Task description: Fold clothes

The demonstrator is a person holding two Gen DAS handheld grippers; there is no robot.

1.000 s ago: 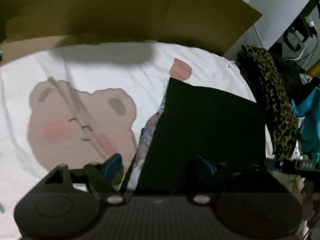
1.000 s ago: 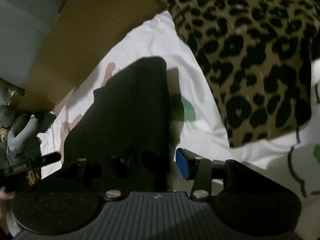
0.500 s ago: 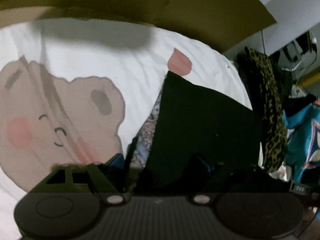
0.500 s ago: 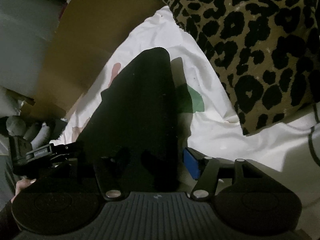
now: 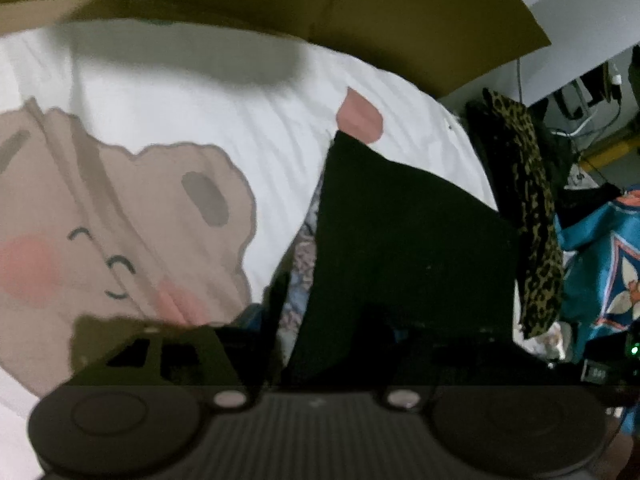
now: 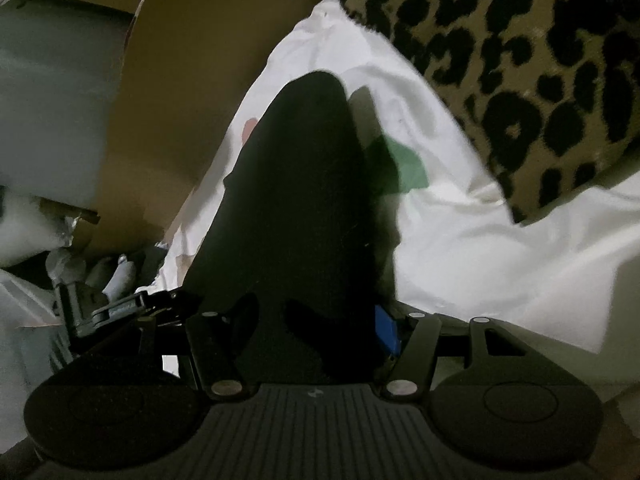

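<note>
Both grippers' fingertips are buried in a black garment (image 5: 404,248), so the left gripper (image 5: 320,332) and right gripper (image 6: 316,320) seem clamped on its near edge, though the pads hardly show. The cloth is plain, dark and smooth, raised over a white bear-print sheet (image 5: 192,92), patterned fabric peeking beneath.

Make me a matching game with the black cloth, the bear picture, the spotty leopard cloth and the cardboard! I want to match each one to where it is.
Things:
1. black garment
2. bear print
3. leopard-print fabric
4. cardboard

Places:
A. printed on the white sheet
B. standing behind the sheet's far edge
C. lying on the sheet to the right of the black garment
D. between both tongs

Pairs: 1-D, 2-A, 3-C, 4-B
</note>
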